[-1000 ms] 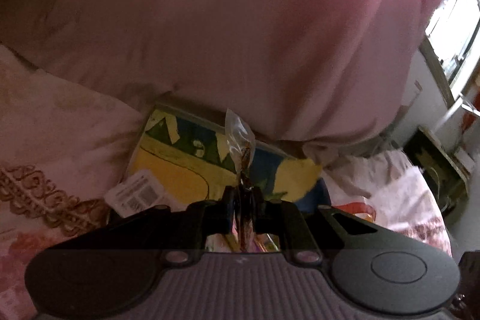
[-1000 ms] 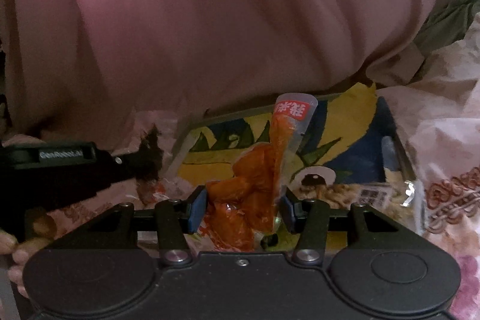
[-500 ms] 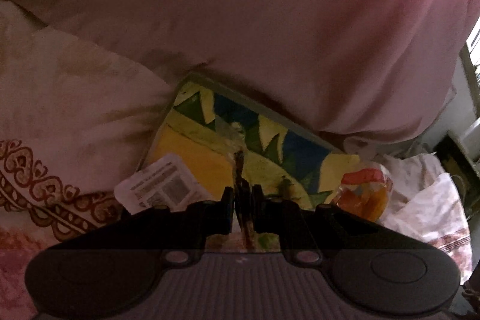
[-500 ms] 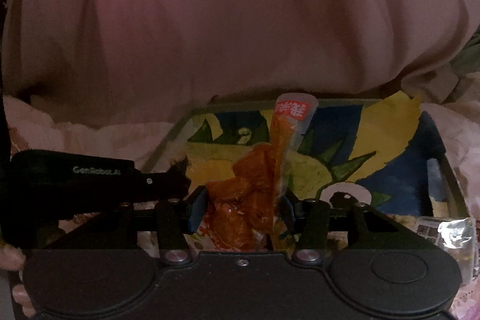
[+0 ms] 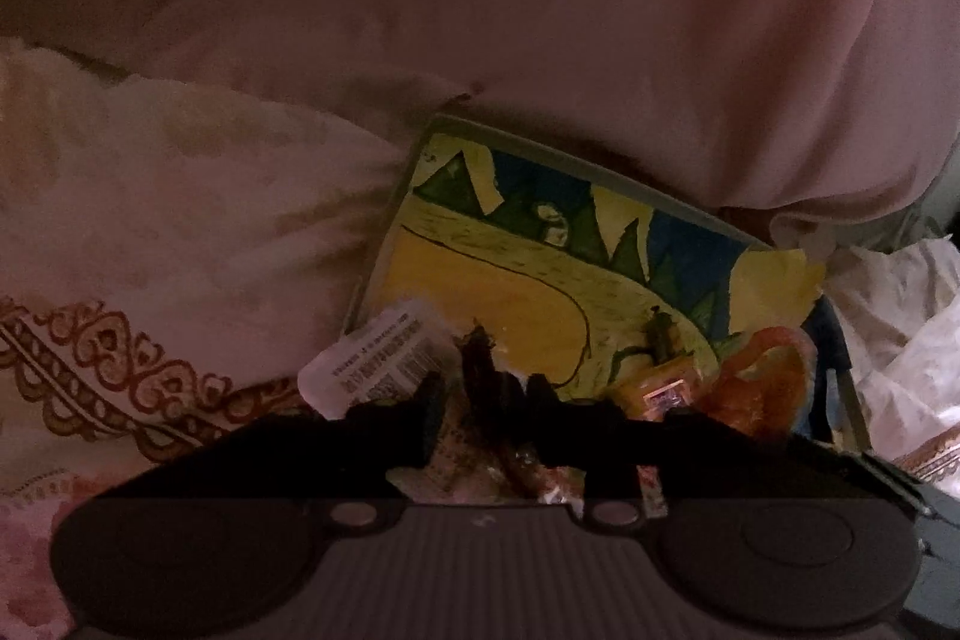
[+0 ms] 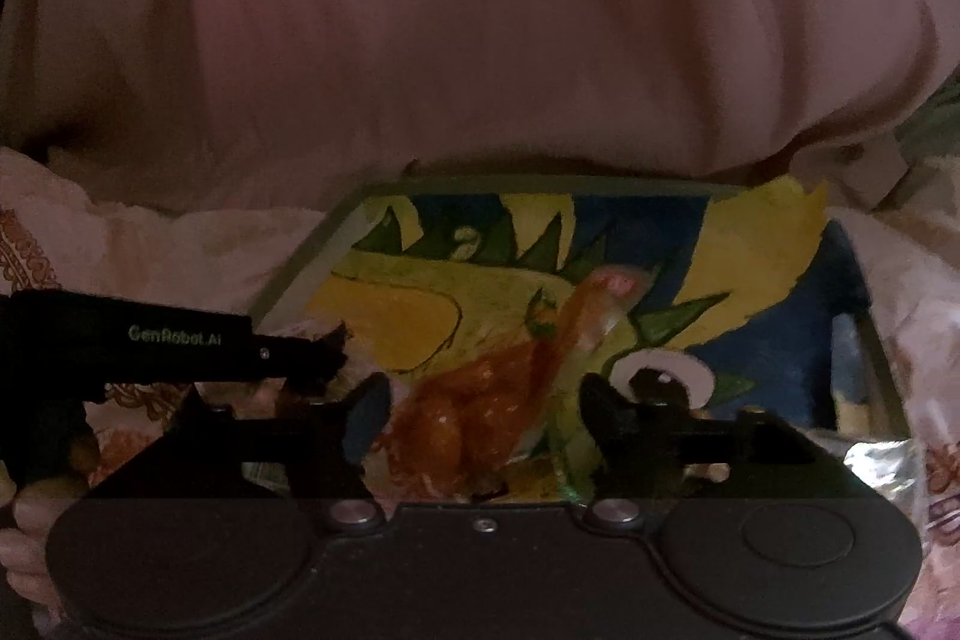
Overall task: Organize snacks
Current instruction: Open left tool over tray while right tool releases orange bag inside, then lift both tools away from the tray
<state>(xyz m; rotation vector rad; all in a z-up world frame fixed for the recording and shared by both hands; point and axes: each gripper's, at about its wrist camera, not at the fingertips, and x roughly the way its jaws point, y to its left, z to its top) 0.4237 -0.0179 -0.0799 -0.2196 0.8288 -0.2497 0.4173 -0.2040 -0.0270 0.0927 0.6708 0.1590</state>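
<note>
Now, left to right. Patterned cream bedcloth at left, pink fabric behind. Painted tray in middle, yellow, green, blue picture inside. Left gripper: jaws just been opening, dark snack packet between them, pads clear of it, packet down on tray's near edge beside white barcode label. Right gripper: jaws just been opening, standing wide, orange snack pouch lying loose on tray between them. Silver packet at tray's right corner.
</note>
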